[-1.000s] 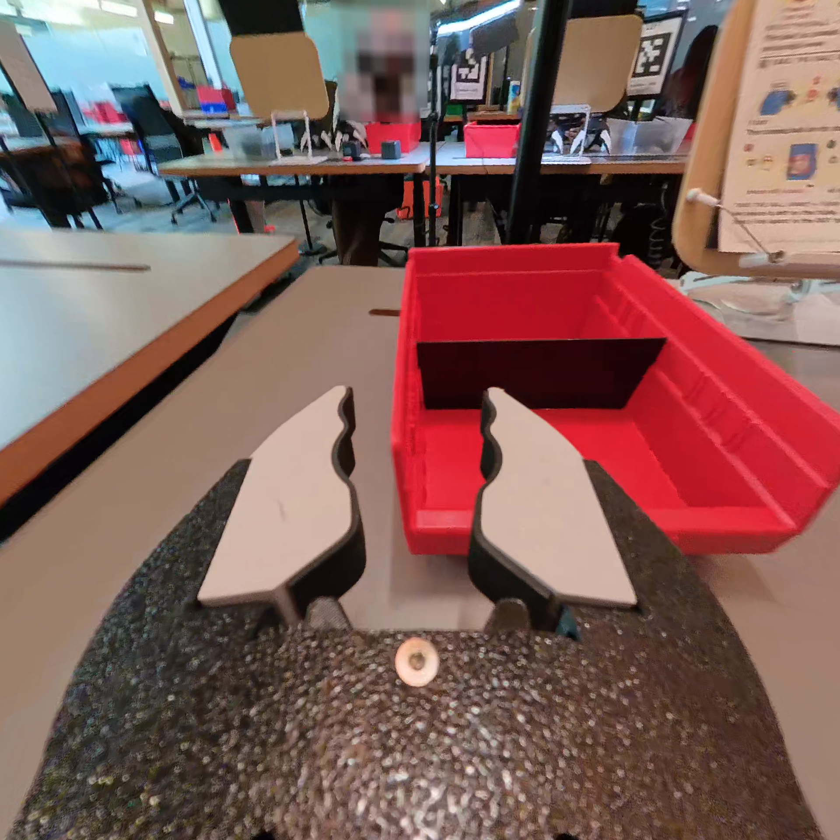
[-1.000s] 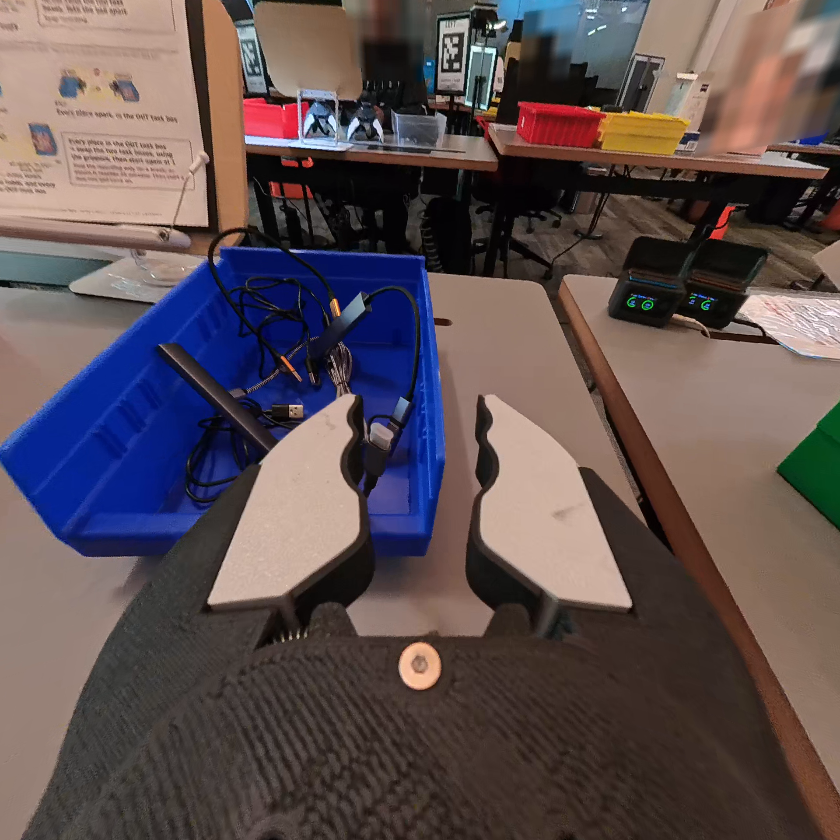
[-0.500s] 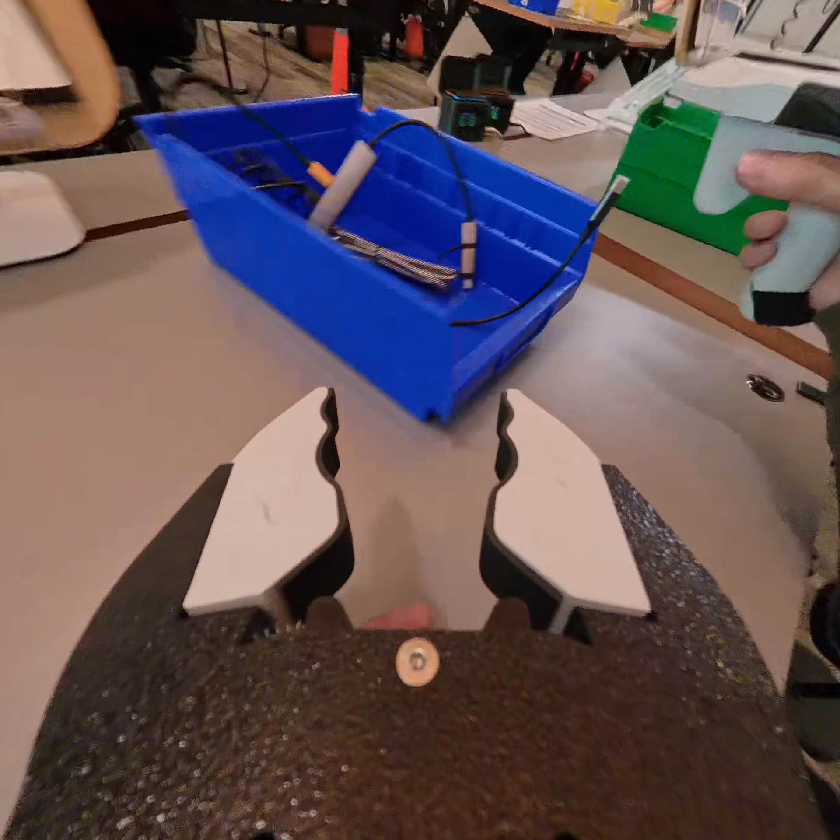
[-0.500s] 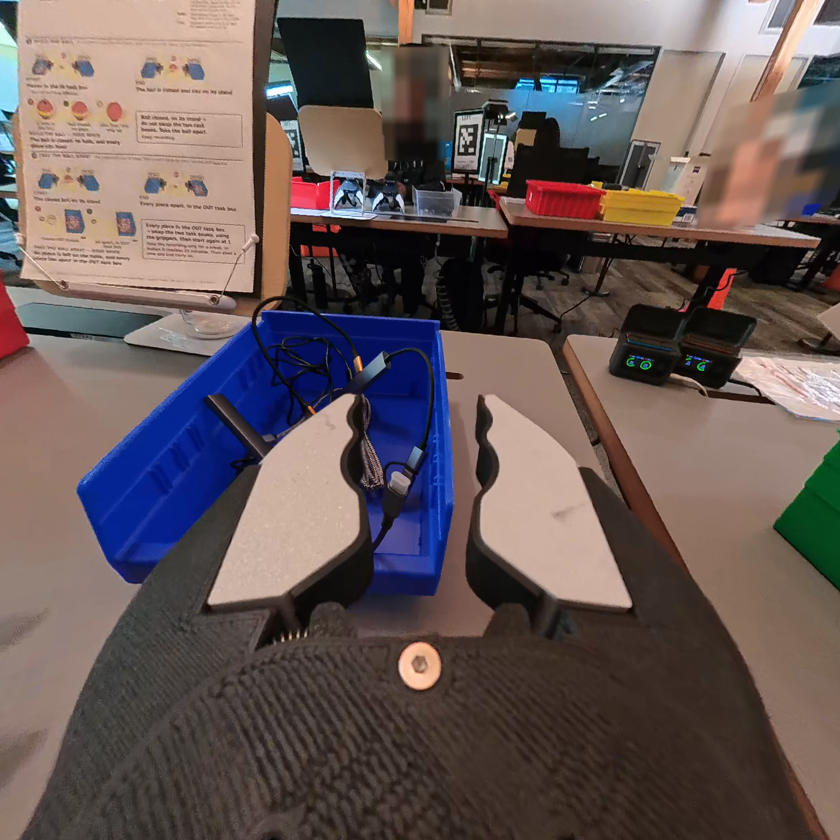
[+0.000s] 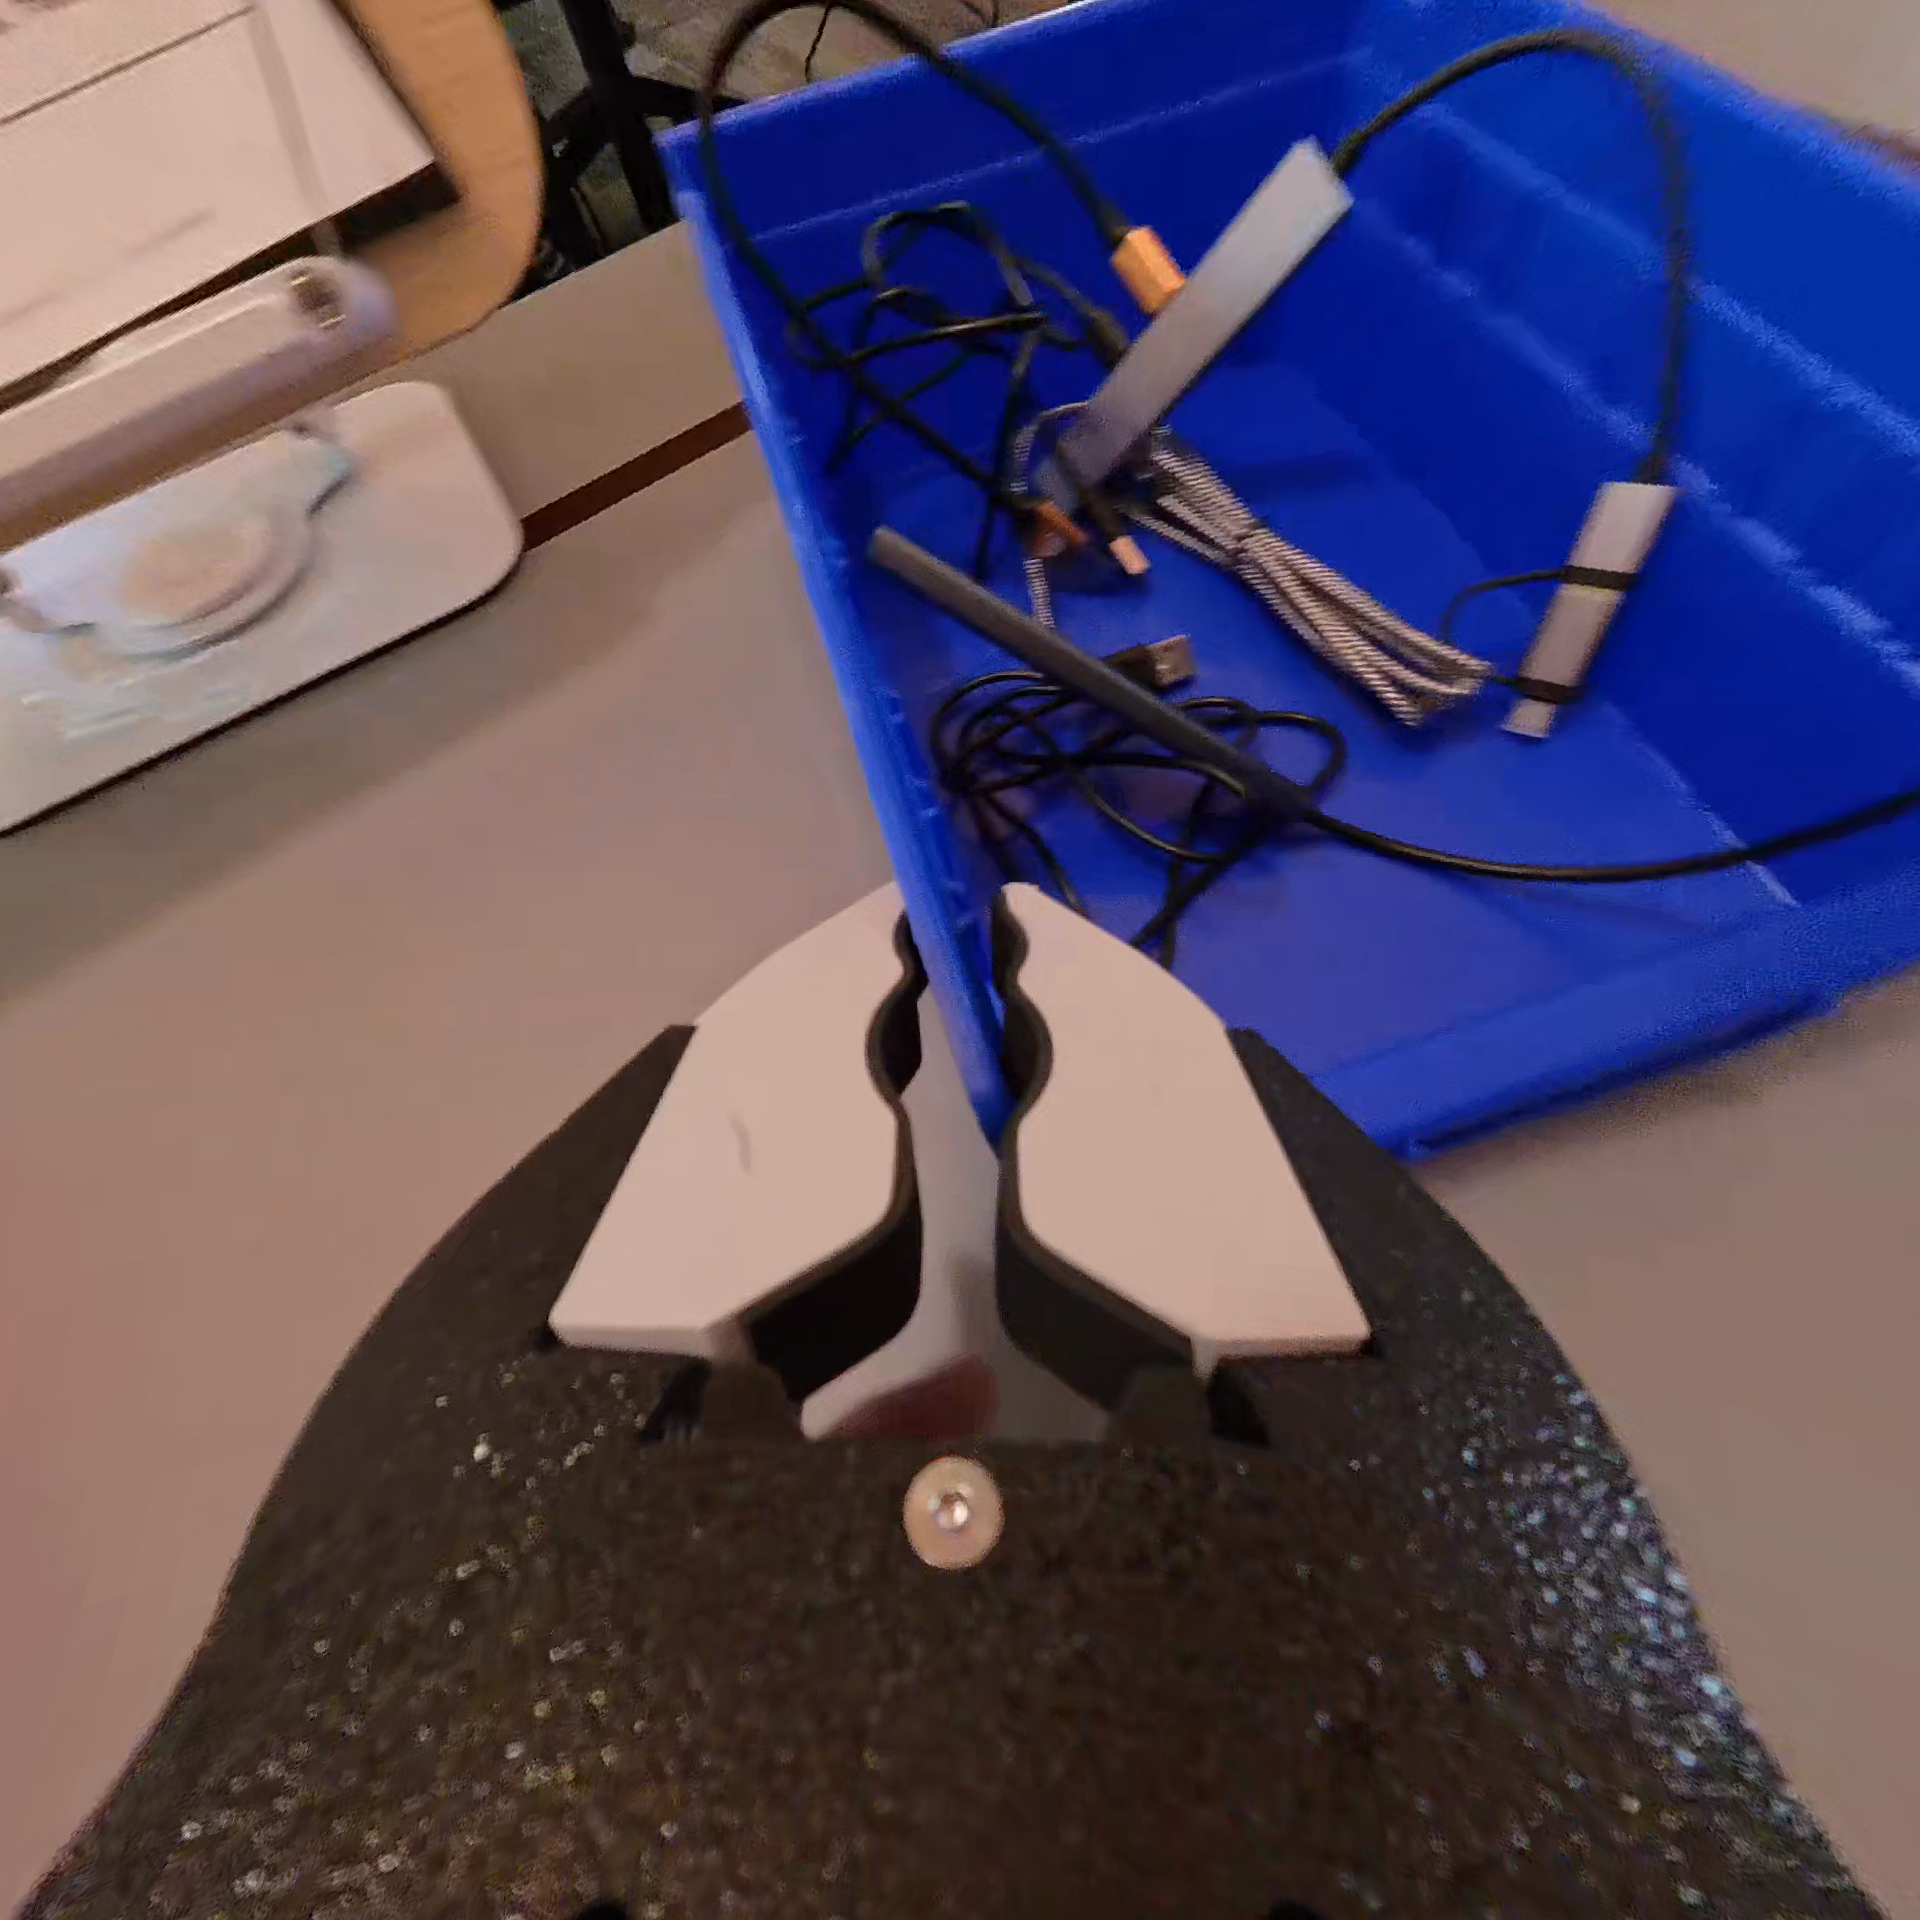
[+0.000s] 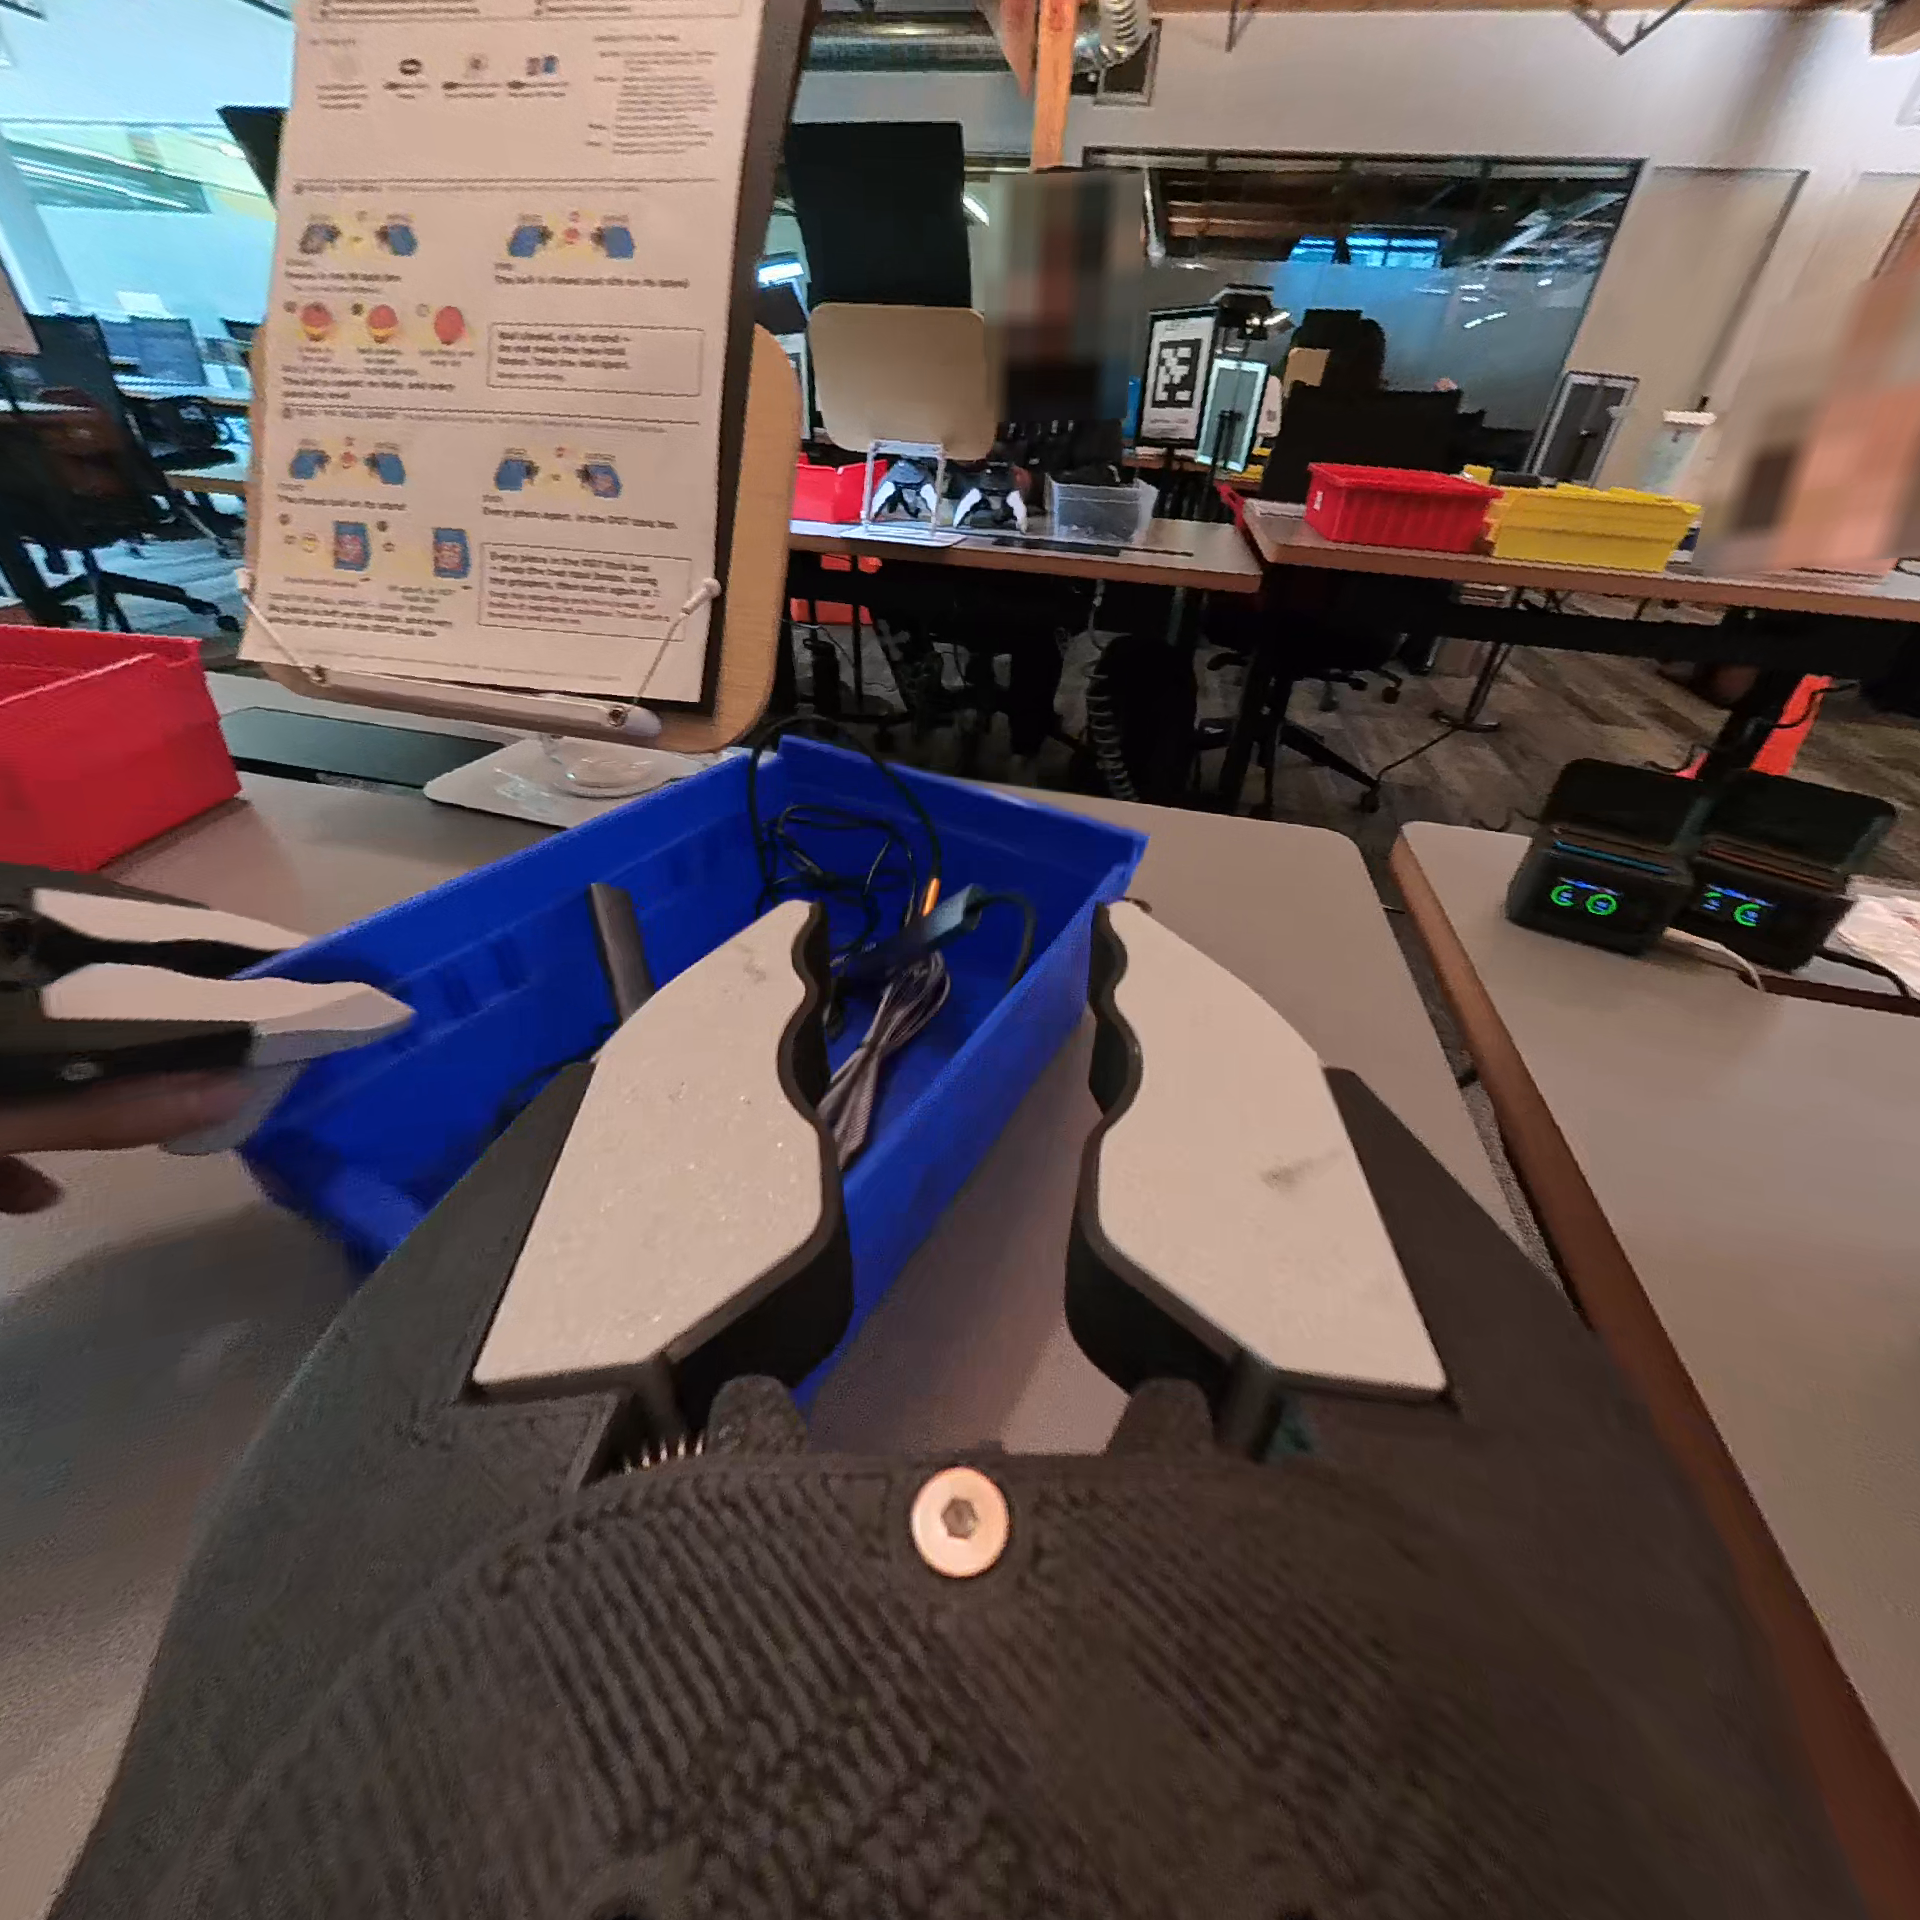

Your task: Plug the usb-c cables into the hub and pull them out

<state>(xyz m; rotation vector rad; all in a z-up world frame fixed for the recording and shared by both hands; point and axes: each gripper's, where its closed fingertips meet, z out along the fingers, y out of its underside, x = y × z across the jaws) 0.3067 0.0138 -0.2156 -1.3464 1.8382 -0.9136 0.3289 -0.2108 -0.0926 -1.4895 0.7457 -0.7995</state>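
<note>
Cables [image 5: 1132, 769] lie tangled in the blue plastic bin [image 5: 1714, 436] on the grey desk [image 5: 416, 935]: thin black ones looped in coils, plus a thick braided grey bundle [image 5: 1309, 592] folded on itself near the middle of the bin floor. A flat, slim grey hub [image 5: 1210, 312] leans at a slant over the braided bundle, with an orange-collared plug [image 5: 1143, 265] touching its side and a black lead leaving its upper end. A second, smaller grey adapter [image 5: 1584, 603] lies toward the bin's far side on that lead. A dark, narrow bar [image 5: 1049, 655] rests diagonally across the black coils, and a bare metal USB plug [image 5: 1158, 660] sits just beside it.

Left tool [image 5: 956, 935] now: its pale, wavy-edged fingers are nearly together with the bin's thin side wall between them; the view is blurred, so whether the pads actually press the plastic is unclear. From the right wrist view the same tool [image 6: 312, 987] comes in from the left edge, tips at the bin's [image 6: 499, 997] rim.

Right tool [image 6: 956, 935] hangs over the near end of the bin, fingers spread wide, nothing between them; its body is black with a coarse woven print texture. Between the fingers the braided bundle [image 6: 883, 1049] and the hub [image 6: 956, 904] show on the bin floor.

Behind the bin stands a board with a printed sheet [image 6: 499, 343] on a white base. A red bin [image 6: 94, 748] sits at the left.
</note>
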